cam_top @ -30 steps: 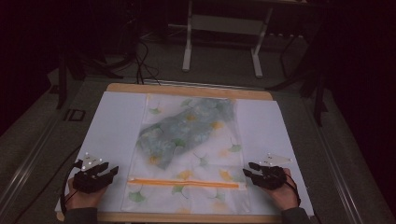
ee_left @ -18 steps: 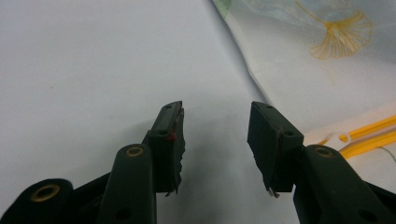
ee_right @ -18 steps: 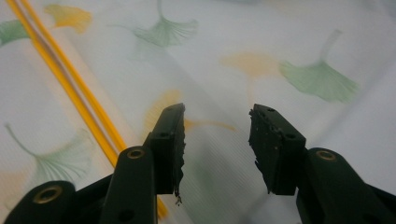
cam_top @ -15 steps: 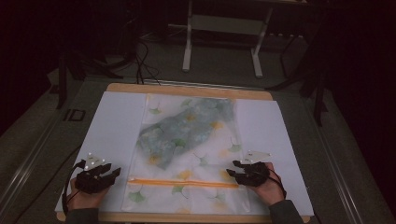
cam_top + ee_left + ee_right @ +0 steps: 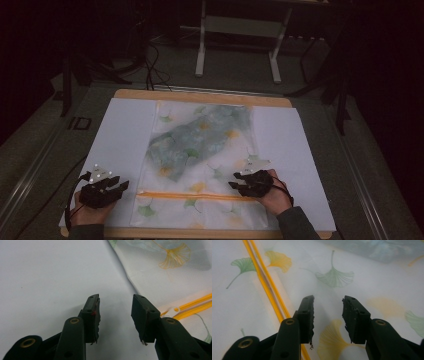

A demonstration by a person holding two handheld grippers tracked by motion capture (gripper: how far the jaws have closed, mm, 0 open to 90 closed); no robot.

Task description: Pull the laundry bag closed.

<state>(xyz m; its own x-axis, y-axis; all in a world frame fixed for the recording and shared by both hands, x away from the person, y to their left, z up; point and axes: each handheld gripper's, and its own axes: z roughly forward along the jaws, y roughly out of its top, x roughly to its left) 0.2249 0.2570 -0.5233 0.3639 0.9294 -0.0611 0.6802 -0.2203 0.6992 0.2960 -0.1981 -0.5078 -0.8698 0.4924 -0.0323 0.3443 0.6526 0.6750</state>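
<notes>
A translucent zip bag (image 5: 200,165) printed with green and yellow ginkgo leaves lies flat on the white sheet (image 5: 120,135), with a grey-green cloth inside it. Its orange zip strip (image 5: 200,195) runs across the near end. My left gripper (image 5: 122,184) rests open on the white sheet just left of the bag's near left corner; the bag edge (image 5: 130,280) and zip end (image 5: 190,307) lie to its right. My right gripper (image 5: 235,185) hovers open over the bag's near right part, beside the zip strip (image 5: 265,287), nothing between its jaws.
The white sheet covers a wooden board (image 5: 200,95) on a grey table. Metal stand legs (image 5: 237,45) and cables (image 5: 155,60) sit on the dark floor beyond. White sheet margins flank the bag on both sides.
My right gripper has moved left from the white margin onto the bag's near right part. The left gripper has stayed in place.
</notes>
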